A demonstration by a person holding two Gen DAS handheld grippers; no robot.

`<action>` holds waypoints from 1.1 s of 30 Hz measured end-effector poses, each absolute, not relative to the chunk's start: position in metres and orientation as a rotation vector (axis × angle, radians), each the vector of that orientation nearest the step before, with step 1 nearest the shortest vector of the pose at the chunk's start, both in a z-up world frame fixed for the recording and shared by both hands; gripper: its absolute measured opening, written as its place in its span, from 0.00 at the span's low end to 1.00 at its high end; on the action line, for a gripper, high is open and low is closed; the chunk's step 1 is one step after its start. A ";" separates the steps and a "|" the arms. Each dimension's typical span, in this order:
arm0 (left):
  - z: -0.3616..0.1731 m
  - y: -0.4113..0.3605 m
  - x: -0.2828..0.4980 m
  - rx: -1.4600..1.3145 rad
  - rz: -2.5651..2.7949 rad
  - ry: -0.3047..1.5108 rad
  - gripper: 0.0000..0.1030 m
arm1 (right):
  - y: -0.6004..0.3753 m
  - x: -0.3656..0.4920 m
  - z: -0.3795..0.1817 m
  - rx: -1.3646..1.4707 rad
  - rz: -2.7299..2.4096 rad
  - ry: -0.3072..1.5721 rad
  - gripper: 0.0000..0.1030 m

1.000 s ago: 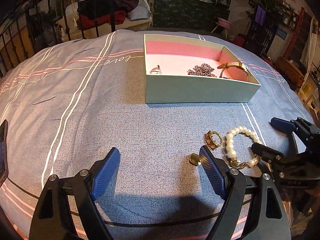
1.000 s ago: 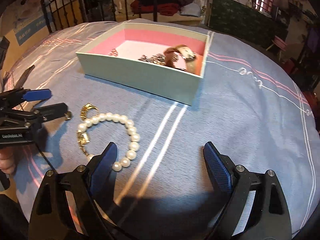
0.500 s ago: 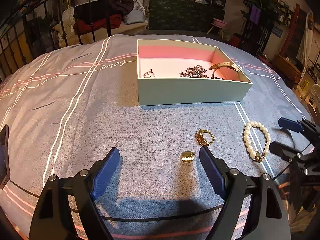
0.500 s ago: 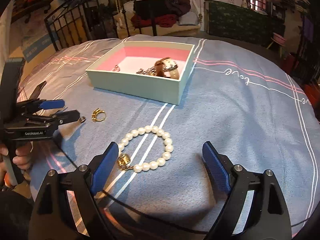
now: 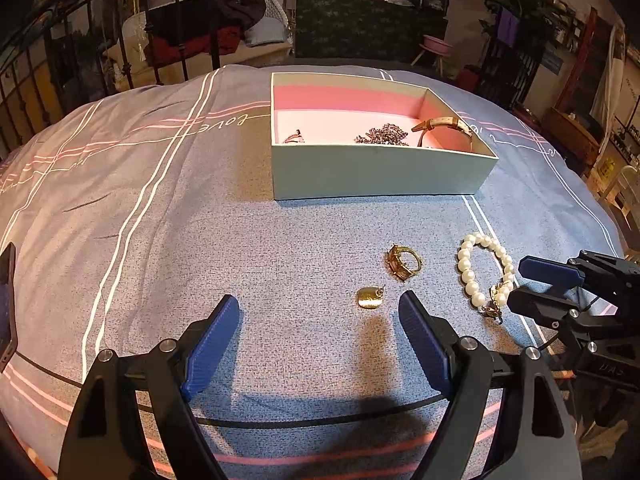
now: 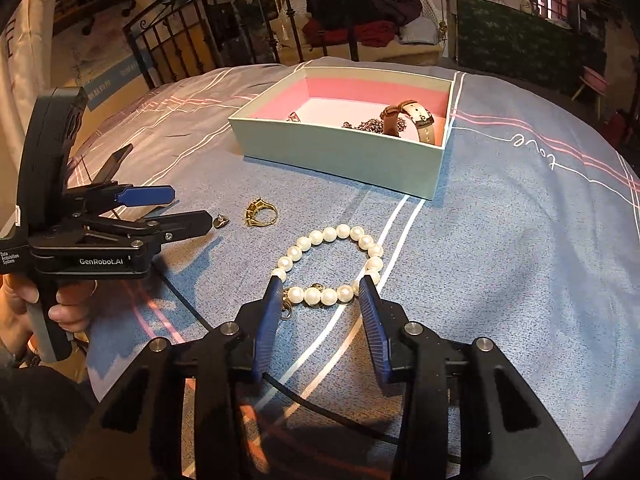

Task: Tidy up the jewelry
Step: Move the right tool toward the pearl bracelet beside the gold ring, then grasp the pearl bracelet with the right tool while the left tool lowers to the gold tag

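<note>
A pearl bracelet [image 6: 332,264] with a gold clasp lies on the blue bedspread; it also shows in the left wrist view [image 5: 482,272]. My right gripper [image 6: 320,296] is half closed, its fingers either side of the bracelet's near beads, not gripping. A gold ring [image 5: 404,262] and a small gold pendant [image 5: 370,298] lie left of the bracelet. My left gripper [image 5: 318,316] is open and empty, just short of the pendant. A mint box with pink lining [image 5: 376,176] holds a watch [image 5: 444,128], a chain [image 5: 382,134] and a small ring [image 5: 294,137].
The bedspread [image 5: 160,220] has white and pink stripes. An iron bed rail [image 6: 224,36] and clothes on a chair [image 6: 372,12] stand beyond the bed. A phone edge [image 5: 6,300] shows at the left.
My right gripper has moved over the bracelet and narrowed its jaws around the near beads. My left gripper has pulled back slightly, the pendant now showing between its fingers.
</note>
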State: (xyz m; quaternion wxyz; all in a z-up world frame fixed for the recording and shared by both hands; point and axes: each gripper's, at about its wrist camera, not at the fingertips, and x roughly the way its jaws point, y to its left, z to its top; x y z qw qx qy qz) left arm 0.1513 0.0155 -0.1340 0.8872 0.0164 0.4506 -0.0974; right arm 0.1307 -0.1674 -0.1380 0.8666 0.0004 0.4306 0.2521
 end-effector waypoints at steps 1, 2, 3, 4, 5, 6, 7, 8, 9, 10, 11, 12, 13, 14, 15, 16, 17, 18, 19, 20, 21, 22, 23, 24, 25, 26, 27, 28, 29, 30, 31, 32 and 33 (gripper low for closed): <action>-0.134 0.015 0.151 0.036 -0.202 0.936 0.77 | -0.168 0.131 -0.138 0.004 0.524 0.902 0.39; -0.134 0.015 0.151 0.036 -0.205 0.936 0.77 | -0.168 0.132 -0.138 0.000 0.522 0.906 0.39; -0.134 0.014 0.151 0.036 -0.207 0.936 0.77 | -0.167 0.133 -0.138 -0.006 0.523 0.910 0.40; -0.134 0.014 0.151 0.036 -0.209 0.935 0.77 | -0.167 0.133 -0.138 -0.011 0.526 0.913 0.43; -0.134 0.014 0.151 0.034 -0.212 0.933 0.77 | -0.166 0.133 -0.139 -0.014 0.530 0.919 0.49; -0.133 0.013 0.150 0.034 -0.216 0.931 0.77 | -0.165 0.134 -0.140 -0.015 0.528 0.919 0.57; -0.132 0.013 0.150 0.037 -0.219 0.929 0.77 | -0.166 0.132 -0.139 -0.015 0.519 0.911 0.58; -0.132 0.012 0.149 0.042 -0.216 0.927 0.77 | -0.166 0.133 -0.140 -0.009 0.518 0.911 0.58; -0.132 0.012 0.149 0.046 -0.216 0.926 0.77 | -0.166 0.134 -0.140 -0.002 0.511 0.915 0.58; -0.132 0.012 0.149 0.048 -0.220 0.926 0.77 | -0.167 0.135 -0.141 0.006 0.506 0.916 0.58; -0.132 0.012 0.148 0.048 -0.222 0.926 0.77 | -0.168 0.135 -0.141 0.016 0.506 0.920 0.58; -0.132 0.011 0.148 0.048 -0.225 0.926 0.77 | -0.169 0.136 -0.142 0.018 0.505 0.921 0.58; -0.132 0.011 0.147 0.046 -0.232 0.927 0.77 | -0.168 0.136 -0.142 0.015 0.504 0.921 0.62; -0.133 0.010 0.147 0.045 -0.238 0.927 0.77 | -0.167 0.137 -0.144 0.010 0.505 0.928 0.66; -0.134 0.009 0.146 0.046 -0.245 0.927 0.77 | -0.166 0.138 -0.147 0.002 0.503 0.937 0.70; -0.135 0.007 0.146 0.050 -0.252 0.927 0.77 | -0.163 0.139 -0.148 -0.007 0.502 0.939 0.72; -0.136 0.005 0.146 0.056 -0.255 0.925 0.77 | -0.161 0.140 -0.150 -0.013 0.507 0.939 0.74; -0.137 0.003 0.146 0.064 -0.258 0.923 0.77 | -0.158 0.142 -0.152 -0.019 0.510 0.945 0.76; -0.139 0.001 0.146 0.072 -0.263 0.922 0.72 | -0.155 0.144 -0.153 -0.028 0.509 0.947 0.77; -0.140 -0.001 0.147 0.082 -0.265 0.923 0.67 | -0.151 0.146 -0.154 -0.042 0.506 0.947 0.77; -0.143 -0.003 0.148 0.095 -0.260 0.928 0.64 | -0.148 0.148 -0.156 -0.055 0.506 0.950 0.77; -0.144 -0.005 0.149 0.108 -0.254 0.928 0.59 | -0.144 0.149 -0.156 -0.068 0.503 0.952 0.77; -0.144 -0.006 0.149 0.118 -0.255 0.922 0.57 | -0.142 0.151 -0.157 -0.079 0.504 0.953 0.77; -0.144 -0.006 0.150 0.120 -0.261 0.921 0.56 | -0.139 0.152 -0.157 -0.089 0.507 0.955 0.77; -0.144 -0.007 0.150 0.119 -0.267 0.921 0.55 | -0.136 0.154 -0.158 -0.101 0.506 0.957 0.76; -0.144 -0.007 0.151 0.117 -0.272 0.919 0.54 | -0.134 0.156 -0.158 -0.109 0.506 0.958 0.76; -0.144 -0.008 0.151 0.116 -0.276 0.918 0.53 | -0.132 0.158 -0.158 -0.114 0.509 0.958 0.71; -0.145 -0.008 0.152 0.117 -0.275 0.917 0.53 | -0.130 0.159 -0.158 -0.118 0.514 0.956 0.62; -0.145 -0.008 0.152 0.120 -0.274 0.915 0.52 | -0.129 0.161 -0.157 -0.117 0.521 0.956 0.59; -0.145 -0.009 0.152 0.126 -0.275 0.911 0.52 | -0.128 0.162 -0.156 -0.115 0.523 0.955 0.52; -0.146 -0.010 0.152 0.132 -0.276 0.908 0.52 | -0.128 0.163 -0.155 -0.115 0.522 0.955 0.46; -0.146 -0.010 0.152 0.135 -0.275 0.907 0.52 | -0.128 0.164 -0.154 -0.114 0.522 0.954 0.43; -0.146 -0.011 0.152 0.137 -0.275 0.906 0.52 | -0.129 0.165 -0.153 -0.107 0.523 0.953 0.40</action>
